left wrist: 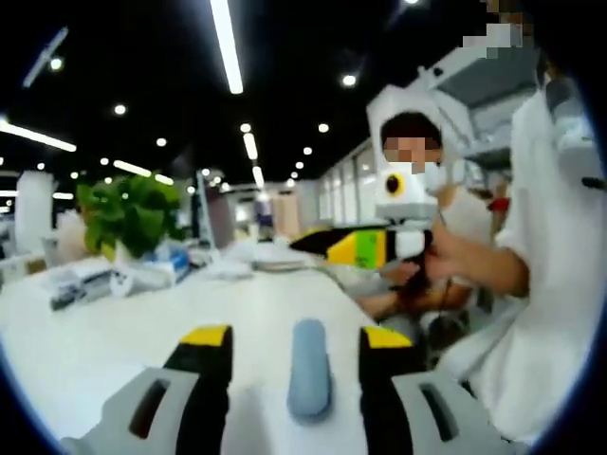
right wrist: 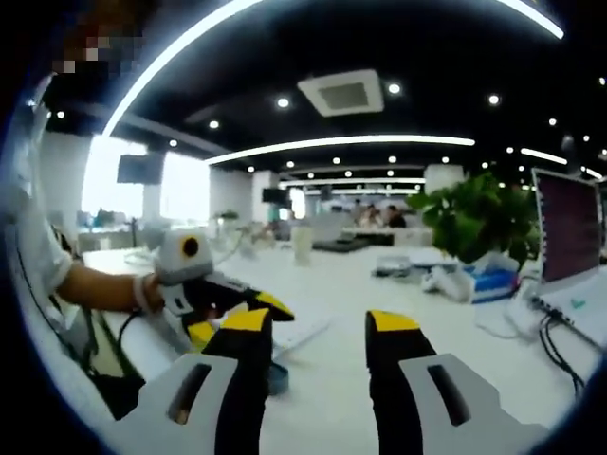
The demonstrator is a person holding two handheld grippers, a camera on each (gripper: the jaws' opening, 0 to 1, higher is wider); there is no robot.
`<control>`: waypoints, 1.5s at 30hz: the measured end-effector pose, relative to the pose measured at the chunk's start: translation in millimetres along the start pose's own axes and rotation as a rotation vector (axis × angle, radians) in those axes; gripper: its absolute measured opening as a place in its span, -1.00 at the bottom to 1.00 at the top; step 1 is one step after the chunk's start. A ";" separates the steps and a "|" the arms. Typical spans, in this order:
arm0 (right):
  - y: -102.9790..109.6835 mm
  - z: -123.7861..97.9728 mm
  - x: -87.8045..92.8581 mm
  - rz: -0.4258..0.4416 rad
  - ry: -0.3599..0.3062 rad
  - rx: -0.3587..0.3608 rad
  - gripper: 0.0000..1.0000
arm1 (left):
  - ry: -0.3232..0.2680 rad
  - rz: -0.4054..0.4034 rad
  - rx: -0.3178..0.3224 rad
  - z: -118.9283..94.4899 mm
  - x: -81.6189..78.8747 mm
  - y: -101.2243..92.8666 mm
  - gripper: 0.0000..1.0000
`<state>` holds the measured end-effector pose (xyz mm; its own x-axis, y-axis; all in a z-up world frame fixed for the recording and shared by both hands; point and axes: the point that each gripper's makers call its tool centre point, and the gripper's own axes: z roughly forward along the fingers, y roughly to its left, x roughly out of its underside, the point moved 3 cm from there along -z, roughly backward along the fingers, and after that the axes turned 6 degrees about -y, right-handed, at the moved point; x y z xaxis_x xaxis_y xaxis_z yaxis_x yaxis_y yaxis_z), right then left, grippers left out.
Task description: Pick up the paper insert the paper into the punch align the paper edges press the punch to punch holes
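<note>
White table (left wrist: 114, 332), one blue-grey punch (left wrist: 309, 368)

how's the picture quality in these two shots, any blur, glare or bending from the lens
Left gripper view: soft throughout, the blue-grey punch handle between the jaws is smeared, and the ceiling light strips blow out white. Right gripper view: sharper on the right gripper, hazier toward the green plant; the ceiling strip bows into an arc from fisheye distortion, and the windows are overexposed.

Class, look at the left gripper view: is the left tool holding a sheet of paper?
No. The left tool stands open over the white table, with nothing gripped, and only a blue-grey object lies between its jaws.
</note>
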<state>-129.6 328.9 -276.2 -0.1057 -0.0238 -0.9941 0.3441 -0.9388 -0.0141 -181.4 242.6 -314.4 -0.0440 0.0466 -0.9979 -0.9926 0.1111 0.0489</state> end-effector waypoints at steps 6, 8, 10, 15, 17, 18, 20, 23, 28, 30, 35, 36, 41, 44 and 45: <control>4.0 -2.7 5.1 -0.011 0.061 -0.125 -0.04 | -0.054 -0.048 -0.023 -12.1 -11.9 6.6 0.11; 4.9 -4.1 7.2 0.000 0.062 -0.143 -0.04 | -0.060 -0.060 -0.033 -18.4 -12.3 4.4 0.13; 6.5 -5.4 9.6 0.011 0.058 -0.159 -0.05 | -0.053 -0.059 -0.044 -27.0 -11.5 -1.3 0.13; 12.9 -5.8 14.1 0.017 0.060 -0.197 -0.06 | -0.037 -0.065 -0.070 -47.7 -15.1 -16.8 0.23; 16.7 -5.5 16.3 0.010 0.071 -0.225 -0.07 | -0.021 -0.052 -0.100 -59.2 -15.6 -20.4 0.22; 18.8 -5.3 17.3 0.009 0.075 -0.241 -0.07 | -0.011 -0.049 -0.109 -64.7 -15.0 -22.2 0.21; 23.9 -5.1 19.4 -0.004 0.081 -0.282 -0.07 | 0.014 -0.056 -0.131 -79.3 -10.5 -25.5 0.23; 29.5 -5.4 24.1 -0.029 0.101 -0.341 -0.06 | 0.049 -0.076 -0.173 -97.3 -0.1 -25.5 0.25; 32.8 -5.0 34.8 -0.026 0.136 -0.439 -0.04 | 0.081 -0.092 -0.259 -120.3 11.1 -17.0 0.24; 28.1 -1.9 39.9 -0.026 0.148 -0.454 -0.04 | 0.047 -0.093 -0.276 -123.6 6.0 -15.5 0.24; 21.7 3.7 45.4 -0.007 0.163 -0.477 -0.04 | 0.021 -0.115 -0.292 -126.2 3.0 -13.0 0.19; 20.9 4.4 46.5 -0.010 0.171 -0.477 -0.04 | 0.023 -0.112 -0.295 -126.4 3.4 -13.1 0.19; 20.1 5.1 50.7 -0.023 0.192 -0.487 -0.04 | 0.082 -0.041 -0.306 -129.9 13.6 -17.0 0.18; 19.5 5.9 55.0 -0.041 0.209 -0.497 -0.04 | 0.085 -0.051 -0.303 -130.2 14.8 -15.5 0.18; 19.2 6.7 56.3 -0.049 0.214 -0.504 -0.04 | 0.089 -0.055 -0.310 -130.4 16.3 -13.6 0.17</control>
<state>-135.3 307.3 -331.7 0.0411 0.1357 -0.9899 0.7535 -0.6548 -0.0585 -183.4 112.4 -336.7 0.0149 -0.0400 -0.9991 -0.9804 -0.1968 -0.0068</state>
